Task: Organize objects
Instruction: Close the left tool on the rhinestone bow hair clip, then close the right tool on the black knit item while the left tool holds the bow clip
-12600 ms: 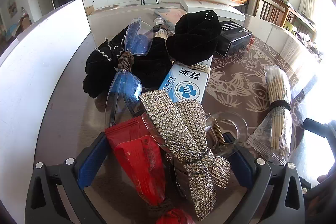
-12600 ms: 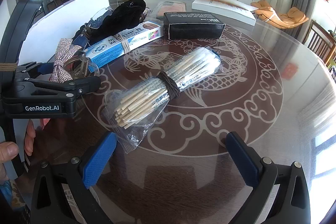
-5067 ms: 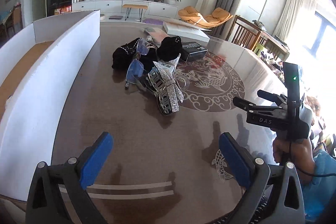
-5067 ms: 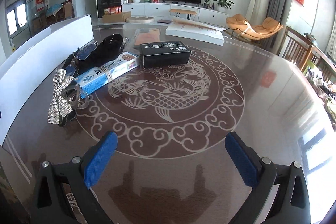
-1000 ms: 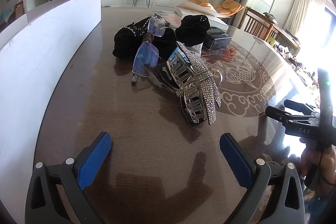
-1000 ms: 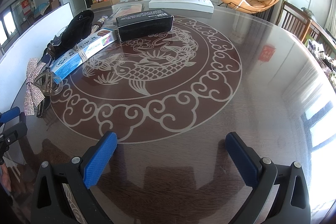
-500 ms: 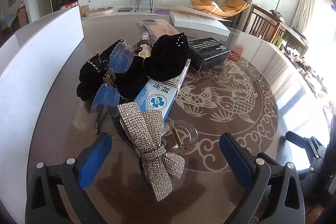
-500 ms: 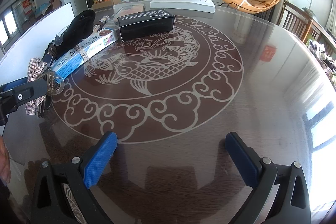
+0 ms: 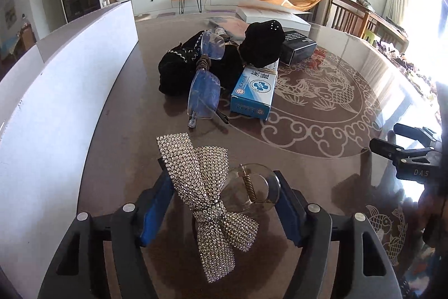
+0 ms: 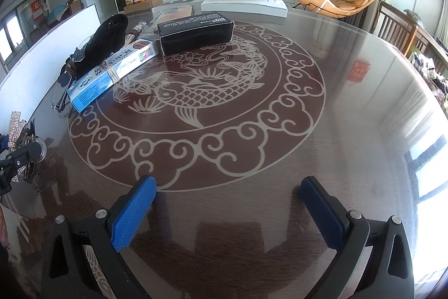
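A rhinestone bow hair clip (image 9: 207, 192) with a clear claw (image 9: 252, 187) sits low in the left wrist view, between the blue pads (image 9: 156, 201) of my left gripper (image 9: 222, 184). Its jaws are closing, and the pads meet the bow on one side and the clear claw on the other. The same clip (image 10: 15, 136) shows at the far left edge of the right wrist view. My right gripper (image 10: 228, 187) hangs open over the patterned table (image 10: 350, 131) with nothing between its fingers.
Beyond the clip lie blue-lensed glasses (image 9: 204, 91), a blue and white box (image 9: 253, 91), black fabric items (image 9: 179, 69) and a black box (image 10: 196, 32). A white board wall (image 9: 70, 80) runs along the left. A flat white box (image 10: 243, 4) lies at the far edge.
My left gripper has come in low over the bow clip, and its jaws have narrowed from wide open onto the clip's sides. The right gripper has not moved.
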